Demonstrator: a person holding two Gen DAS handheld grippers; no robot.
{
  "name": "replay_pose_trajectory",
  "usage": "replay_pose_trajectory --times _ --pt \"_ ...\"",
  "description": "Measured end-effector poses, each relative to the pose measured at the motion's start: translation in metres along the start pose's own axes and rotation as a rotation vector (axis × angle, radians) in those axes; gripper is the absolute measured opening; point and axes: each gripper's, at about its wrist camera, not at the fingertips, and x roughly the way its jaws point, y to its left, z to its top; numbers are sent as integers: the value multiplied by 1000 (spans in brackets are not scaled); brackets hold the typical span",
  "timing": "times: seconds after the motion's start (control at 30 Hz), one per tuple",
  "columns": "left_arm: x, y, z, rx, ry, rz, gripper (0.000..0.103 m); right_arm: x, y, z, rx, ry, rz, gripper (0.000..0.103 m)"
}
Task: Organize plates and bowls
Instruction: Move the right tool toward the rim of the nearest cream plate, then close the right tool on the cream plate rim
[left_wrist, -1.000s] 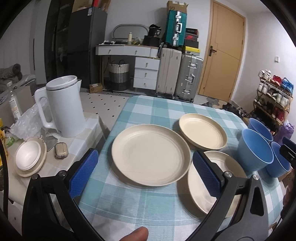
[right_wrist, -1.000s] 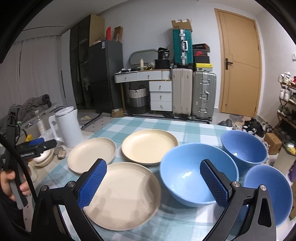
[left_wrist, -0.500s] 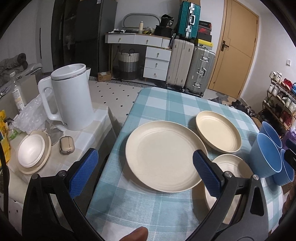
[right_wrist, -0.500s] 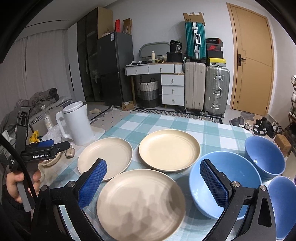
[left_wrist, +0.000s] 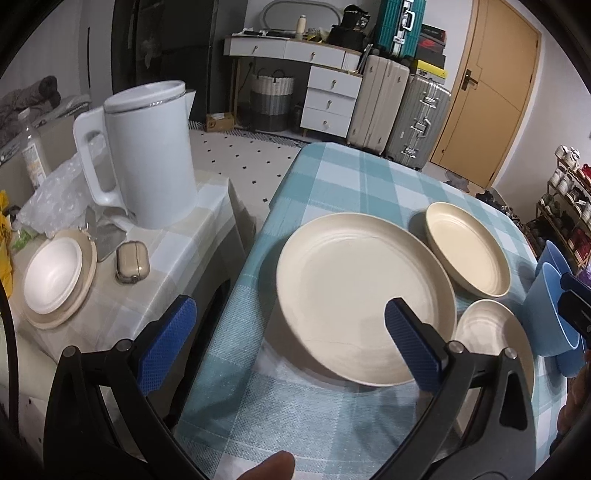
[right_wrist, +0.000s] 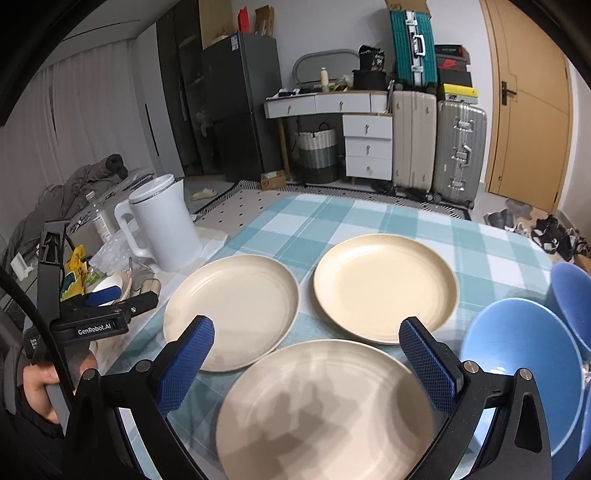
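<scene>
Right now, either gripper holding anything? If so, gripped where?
Nothing held. Left gripper is open above the table edge near the left plate; right gripper is open over the near plate, touching neither.

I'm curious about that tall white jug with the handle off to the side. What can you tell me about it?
The tall white plastic-looking kettle jug stands upright on a low side table with a pale checked cover, left of the blue checked dining table. It has a smooth cylindrical body, a big loop handle, a small pouring spout and a thin silvery band under its closed lid. Crumpled clear plastic wrap lies beside its handle. Neither gripper touches it.
</scene>
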Motion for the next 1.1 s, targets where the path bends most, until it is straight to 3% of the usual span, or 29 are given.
replay_pose_trajectory --times 0.1,0.3,0.37,0.63,0.8,1.1 --pt "11 2 -3 14 12 19 102 19 4 2 5 28 18 102" --pt "26 10 -5 -3 40 20 102 54 6 2 21 88 37 95" --pt "27 13 -6 -9 54 26 102 68 6 0 21 111 31 88" --pt "44 18 -11 -23 89 10 102 106 7 -5 32 179 46 81" --pt "53 18 -13 -32 116 -23 84 122 10 -4 32 207 52 72" --pt "69 19 -17 -38 151 -53 66 149 11 -5 57 248 64 51"
